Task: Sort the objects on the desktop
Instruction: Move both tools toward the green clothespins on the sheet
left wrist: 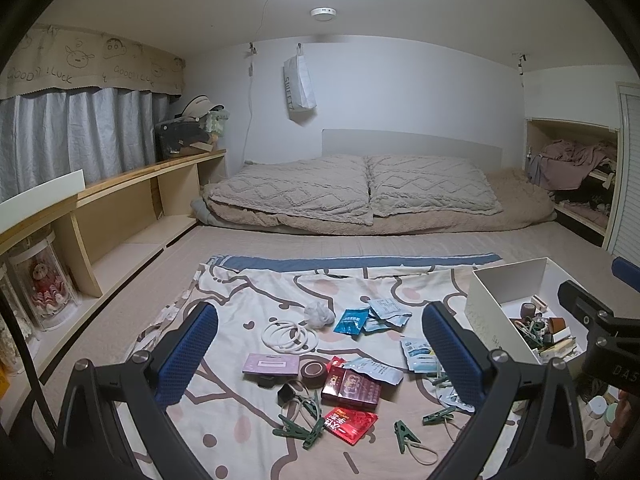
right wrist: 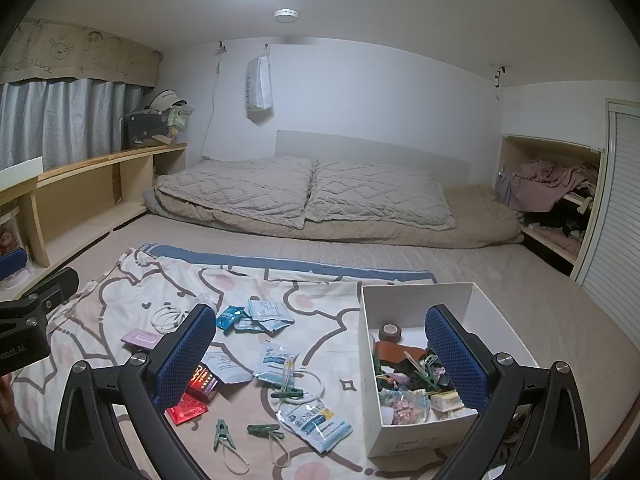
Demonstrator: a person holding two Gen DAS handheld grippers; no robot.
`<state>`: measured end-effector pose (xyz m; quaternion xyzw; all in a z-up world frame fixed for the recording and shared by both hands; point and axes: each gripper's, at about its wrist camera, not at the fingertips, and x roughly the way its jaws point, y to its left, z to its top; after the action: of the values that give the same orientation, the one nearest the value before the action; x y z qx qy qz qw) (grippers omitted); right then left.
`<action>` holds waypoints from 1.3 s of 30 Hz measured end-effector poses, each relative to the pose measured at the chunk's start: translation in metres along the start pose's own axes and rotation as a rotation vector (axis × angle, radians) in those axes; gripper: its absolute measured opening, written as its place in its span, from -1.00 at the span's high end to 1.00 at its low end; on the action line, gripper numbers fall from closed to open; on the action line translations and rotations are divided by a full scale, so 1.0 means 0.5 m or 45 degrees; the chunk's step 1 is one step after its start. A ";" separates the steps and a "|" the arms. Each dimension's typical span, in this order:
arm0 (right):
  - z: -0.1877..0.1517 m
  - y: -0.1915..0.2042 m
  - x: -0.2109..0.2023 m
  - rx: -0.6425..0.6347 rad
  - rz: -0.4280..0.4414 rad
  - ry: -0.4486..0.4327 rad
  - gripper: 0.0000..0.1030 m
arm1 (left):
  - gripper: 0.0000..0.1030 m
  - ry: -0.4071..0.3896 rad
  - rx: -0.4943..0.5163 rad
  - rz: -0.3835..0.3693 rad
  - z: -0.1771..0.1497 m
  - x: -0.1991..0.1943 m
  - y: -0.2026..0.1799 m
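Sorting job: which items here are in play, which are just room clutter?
In play: white box, green clips, white rings, tape roll, red packets, blue sachets, purple card.

Clutter: pillows, hanging bag, curtain, clothes pile.

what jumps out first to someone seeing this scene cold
A scatter of small things on the cartoon-print sheet: red packets, green clothespins, white rings and blue sachets. To their right stands a white box, already part-filled. Both grippers, left and right, hover open and empty.
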<state>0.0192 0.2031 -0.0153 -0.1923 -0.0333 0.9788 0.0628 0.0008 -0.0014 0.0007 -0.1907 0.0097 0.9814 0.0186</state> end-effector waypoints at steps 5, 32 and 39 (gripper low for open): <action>0.000 0.000 -0.001 -0.001 0.000 0.000 -1.00 | -0.99 0.000 -0.002 -0.002 0.000 -0.001 0.000; -0.026 0.022 0.054 0.018 0.119 0.051 -1.00 | -0.99 0.020 -0.035 0.018 -0.016 0.036 0.007; -0.063 0.041 0.109 0.007 0.146 0.144 -1.00 | -0.99 0.088 -0.057 0.035 -0.046 0.088 0.022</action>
<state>-0.0212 0.1914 -0.0668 -0.2487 -0.0157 0.9684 0.0090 -0.0319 -0.0113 -0.0370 -0.2247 -0.0090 0.9744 0.0004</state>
